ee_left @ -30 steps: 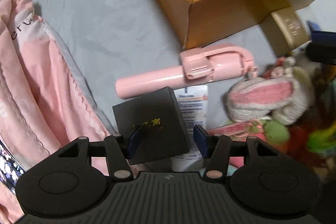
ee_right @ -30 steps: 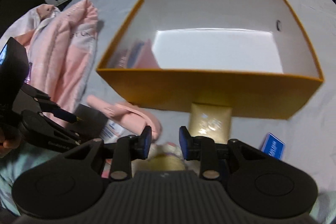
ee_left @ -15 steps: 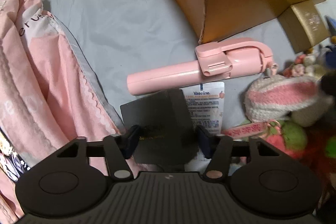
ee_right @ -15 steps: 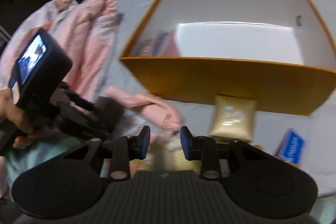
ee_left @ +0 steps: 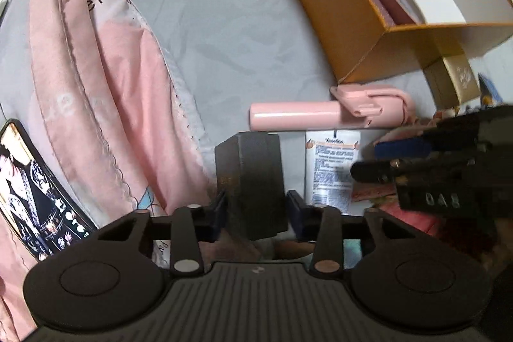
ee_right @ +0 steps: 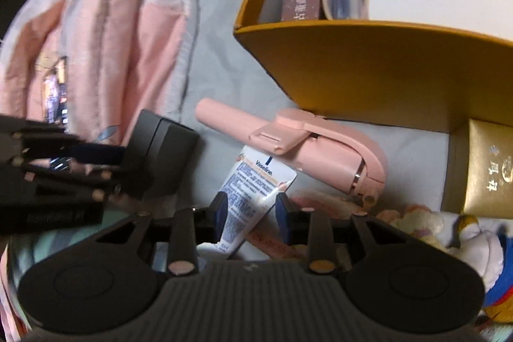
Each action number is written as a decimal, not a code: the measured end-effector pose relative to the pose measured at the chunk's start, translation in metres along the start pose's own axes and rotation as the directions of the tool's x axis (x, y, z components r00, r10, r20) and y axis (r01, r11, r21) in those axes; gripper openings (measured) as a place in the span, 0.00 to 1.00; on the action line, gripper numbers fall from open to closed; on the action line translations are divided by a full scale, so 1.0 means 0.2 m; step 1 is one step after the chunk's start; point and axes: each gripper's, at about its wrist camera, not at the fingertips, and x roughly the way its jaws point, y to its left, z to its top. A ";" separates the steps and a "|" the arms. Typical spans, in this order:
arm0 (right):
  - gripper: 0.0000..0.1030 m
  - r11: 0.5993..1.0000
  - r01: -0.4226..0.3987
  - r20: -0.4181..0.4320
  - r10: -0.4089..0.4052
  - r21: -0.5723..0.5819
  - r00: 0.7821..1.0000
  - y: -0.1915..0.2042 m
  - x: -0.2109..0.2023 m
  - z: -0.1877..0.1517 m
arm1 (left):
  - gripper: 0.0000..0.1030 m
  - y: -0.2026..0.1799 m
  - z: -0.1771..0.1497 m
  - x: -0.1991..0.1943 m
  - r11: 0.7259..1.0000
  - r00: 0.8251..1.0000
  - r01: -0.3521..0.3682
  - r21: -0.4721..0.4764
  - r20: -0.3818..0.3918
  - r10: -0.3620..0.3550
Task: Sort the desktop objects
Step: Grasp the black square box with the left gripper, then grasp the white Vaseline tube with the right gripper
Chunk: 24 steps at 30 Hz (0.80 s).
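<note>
Two grabs: left tool (ee_left: 256, 209) pinches the stiff, light black box (ee_left: 250, 178); right tool (ee_right: 250, 210) sits open around the squishy tube (ee_right: 253, 194), best squeezed mid-body.

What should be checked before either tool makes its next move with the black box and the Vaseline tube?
1. Left tool around the black box: ok, box sits between its fingers.
2. Firm grip on the box: cannot tell.
3. Right tool lined up on the Vaseline tube: ok, tube lies between open fingers.
4. Room in the orange box: ok, bare white floor shows.
5. Pink selfie stick clear of the tube: not ok, it lies over the tube's end.
</note>
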 end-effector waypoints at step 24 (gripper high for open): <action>0.51 0.979 0.087 -0.087 -0.072 0.186 0.994 0.05 0.26 0.05 | 0.50 0.11 -0.06 -0.06 0.999 0.996 -0.050 0.009 0.075 0.049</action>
